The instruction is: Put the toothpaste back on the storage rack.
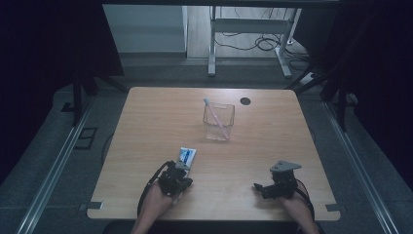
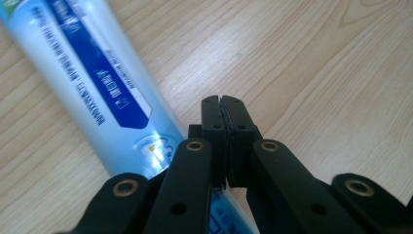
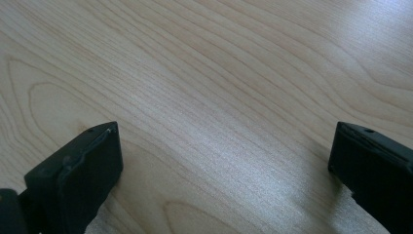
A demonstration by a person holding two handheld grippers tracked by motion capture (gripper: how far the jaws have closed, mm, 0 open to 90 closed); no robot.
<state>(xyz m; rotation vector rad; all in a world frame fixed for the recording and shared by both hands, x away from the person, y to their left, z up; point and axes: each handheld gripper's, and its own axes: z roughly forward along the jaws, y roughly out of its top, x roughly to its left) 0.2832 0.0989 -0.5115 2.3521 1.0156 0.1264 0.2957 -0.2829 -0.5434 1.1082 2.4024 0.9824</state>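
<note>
Tube [image 2: 92, 83]: lying flat on the surface [image 1: 146, 126], near edge, just beside left claw [image 2: 223, 105].
Left claw: pressed together, nothing pinched.
Right claw [image 3: 224, 146]: spread, bare wood under it.
Handling: probably light, squishy, slick; I'd pinch mid-body across the width.
Cup [image 1: 218, 122]: well apart.

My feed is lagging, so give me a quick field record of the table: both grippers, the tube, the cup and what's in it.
left gripper: jaws shut together over the tube, near the table's front left; whether they pinch it I cannot tell
right gripper: jaws wide open, nothing between them, over bare wood at front right
toothpaste tube: white and blue, lying flat on the table
cup: clear, upright, centre of table, apart from both grippers
toothbrush: pale, standing tilted inside the cup
</note>
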